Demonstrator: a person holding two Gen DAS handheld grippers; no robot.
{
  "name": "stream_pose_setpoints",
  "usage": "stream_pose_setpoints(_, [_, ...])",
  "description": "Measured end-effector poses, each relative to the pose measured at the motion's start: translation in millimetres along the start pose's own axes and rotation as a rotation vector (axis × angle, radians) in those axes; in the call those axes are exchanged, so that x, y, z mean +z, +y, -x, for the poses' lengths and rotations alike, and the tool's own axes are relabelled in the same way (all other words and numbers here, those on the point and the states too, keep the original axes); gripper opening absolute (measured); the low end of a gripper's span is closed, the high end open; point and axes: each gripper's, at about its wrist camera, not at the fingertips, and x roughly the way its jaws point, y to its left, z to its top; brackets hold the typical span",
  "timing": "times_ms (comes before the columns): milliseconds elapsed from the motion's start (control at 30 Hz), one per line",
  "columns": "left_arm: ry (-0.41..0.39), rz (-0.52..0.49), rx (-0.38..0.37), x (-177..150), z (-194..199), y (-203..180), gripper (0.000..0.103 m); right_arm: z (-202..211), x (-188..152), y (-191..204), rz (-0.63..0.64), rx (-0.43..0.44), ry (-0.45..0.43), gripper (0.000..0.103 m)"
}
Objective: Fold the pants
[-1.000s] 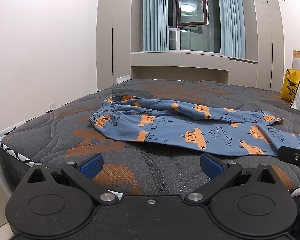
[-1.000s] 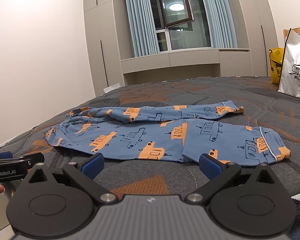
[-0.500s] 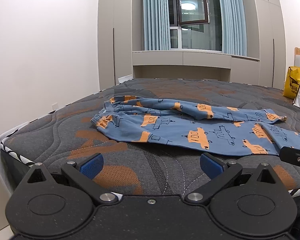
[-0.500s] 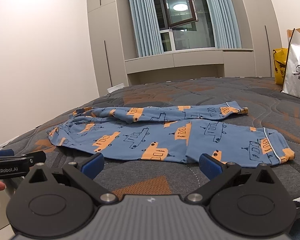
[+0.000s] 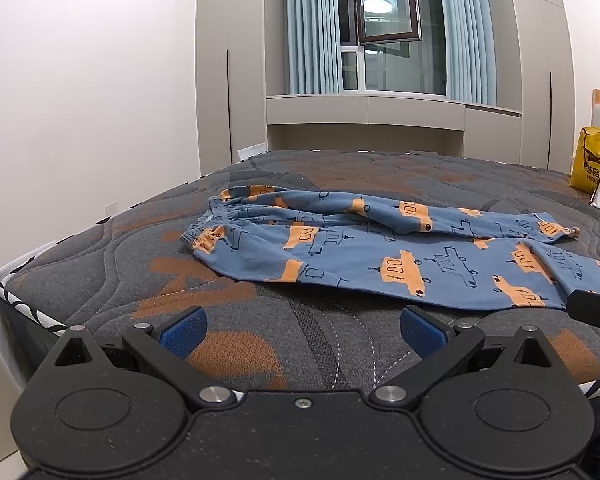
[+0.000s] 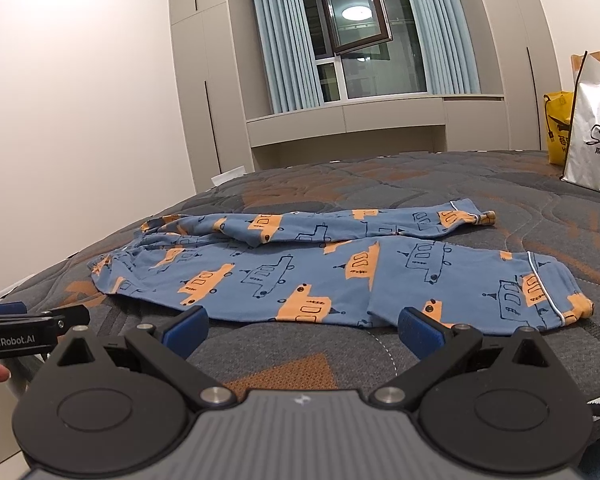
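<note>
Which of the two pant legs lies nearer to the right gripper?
The wide, flat leg, whose hem lies just beyond the open right gripper. The other leg lies behind it, toward the window, narrower and partly rumpled.

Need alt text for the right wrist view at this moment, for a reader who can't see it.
Blue pants with orange vehicle prints lie spread, unfolded, on a grey quilted mattress, ahead of the open, empty right gripper. The left gripper shows at the left edge, a white shopping bag at far right.
</note>
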Motion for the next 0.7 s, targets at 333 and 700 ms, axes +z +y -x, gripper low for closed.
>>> stream_pose_setpoints(333, [0.041,-0.001,0.006,15,-28,7,0.103,-13,16,-10,-0.051,0.004,0.039,0.103])
stream_pose_setpoints(700, [0.089,-0.019,0.035,50,-63,26,0.103,-48,58,-17,-0.013,0.057,0.136,0.103])
